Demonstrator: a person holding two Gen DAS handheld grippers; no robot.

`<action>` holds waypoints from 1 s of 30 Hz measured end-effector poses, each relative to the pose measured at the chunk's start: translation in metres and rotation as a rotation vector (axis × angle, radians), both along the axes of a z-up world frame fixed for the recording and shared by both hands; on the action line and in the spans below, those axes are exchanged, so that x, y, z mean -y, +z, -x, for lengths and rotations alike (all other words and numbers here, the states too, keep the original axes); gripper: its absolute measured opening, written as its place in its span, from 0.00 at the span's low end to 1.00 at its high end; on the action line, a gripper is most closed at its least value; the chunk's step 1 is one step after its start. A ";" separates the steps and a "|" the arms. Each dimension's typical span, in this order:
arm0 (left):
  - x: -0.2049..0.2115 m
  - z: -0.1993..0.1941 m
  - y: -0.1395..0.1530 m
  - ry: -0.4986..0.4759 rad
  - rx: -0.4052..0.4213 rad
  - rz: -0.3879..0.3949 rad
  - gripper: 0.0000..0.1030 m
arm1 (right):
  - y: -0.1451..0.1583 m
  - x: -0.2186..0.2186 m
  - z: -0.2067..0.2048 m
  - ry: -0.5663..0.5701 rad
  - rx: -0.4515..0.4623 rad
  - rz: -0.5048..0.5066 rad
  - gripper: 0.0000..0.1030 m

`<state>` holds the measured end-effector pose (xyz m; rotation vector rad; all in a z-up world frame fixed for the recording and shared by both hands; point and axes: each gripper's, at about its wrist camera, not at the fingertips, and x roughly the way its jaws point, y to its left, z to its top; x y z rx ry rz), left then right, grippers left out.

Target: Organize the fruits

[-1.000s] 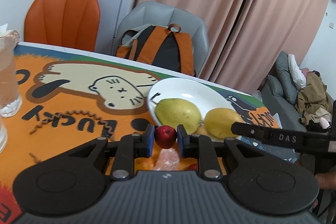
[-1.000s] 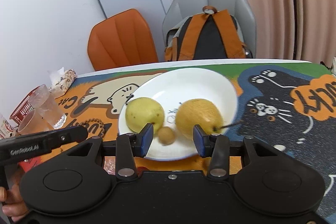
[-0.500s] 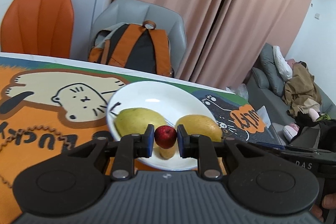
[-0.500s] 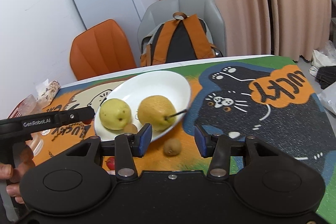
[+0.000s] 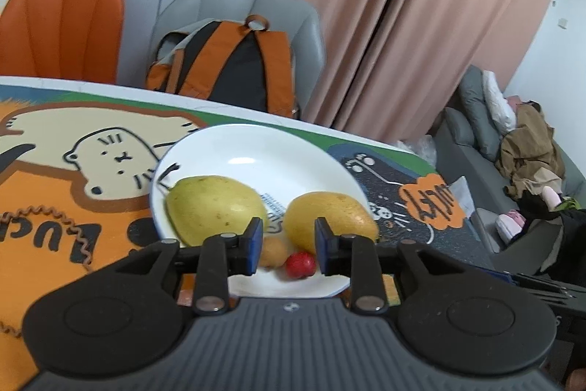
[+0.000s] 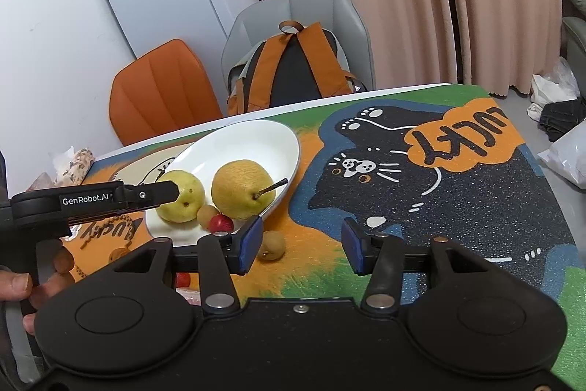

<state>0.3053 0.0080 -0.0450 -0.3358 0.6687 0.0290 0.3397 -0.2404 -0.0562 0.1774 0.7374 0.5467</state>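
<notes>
A white plate (image 5: 263,149) on the cartoon cat mat holds a green pear (image 5: 216,207), a yellow pear (image 5: 329,217), a small brown fruit (image 5: 273,251) and a small red fruit (image 5: 300,264). My left gripper (image 5: 287,244) hovers over the plate's near rim. Its jaws are opening, and the red fruit lies on the plate below the gap, free of the pads. My right gripper (image 6: 302,246) sits right of the plate (image 6: 256,141), jaws opening with nothing between them. Another brown fruit (image 6: 271,244) rests on the mat just beside its left pad.
A grey chair with an orange backpack (image 5: 234,65) and an orange chair (image 5: 62,24) stand behind the table. Another red fruit (image 6: 182,279) lies on the mat near the front edge. A hand (image 6: 18,284) holds the left gripper's handle. A sofa (image 5: 476,134) is at the right.
The left gripper carried the red fruit over the plate and let it go; it now lies beside the small brown fruit. The right gripper swung right off the plate and widened.
</notes>
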 end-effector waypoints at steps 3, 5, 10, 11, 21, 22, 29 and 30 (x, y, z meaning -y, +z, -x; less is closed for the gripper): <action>-0.004 0.004 0.001 0.022 -0.011 -0.004 0.28 | -0.002 -0.001 0.000 0.009 -0.004 -0.003 0.47; -0.007 0.007 0.001 0.037 -0.021 -0.005 0.29 | -0.003 -0.002 0.001 0.014 -0.007 -0.004 0.47; -0.009 0.016 0.003 0.055 -0.032 -0.020 0.38 | -0.004 -0.003 0.004 0.020 -0.012 -0.011 0.49; -0.009 0.018 0.005 0.057 -0.031 -0.025 0.42 | -0.004 -0.003 0.005 0.021 -0.012 -0.012 0.50; -0.012 0.043 0.014 0.077 -0.019 -0.073 0.73 | 0.006 -0.008 0.018 0.044 0.010 -0.014 0.68; -0.012 0.046 0.014 0.082 -0.019 -0.074 0.73 | 0.007 -0.008 0.019 0.046 0.012 -0.016 0.71; -0.021 0.066 0.013 0.131 -0.033 -0.075 0.74 | 0.008 -0.013 0.030 0.070 0.016 -0.022 0.79; -0.022 0.069 0.012 0.135 -0.033 -0.075 0.74 | 0.008 -0.014 0.032 0.076 0.019 -0.021 0.80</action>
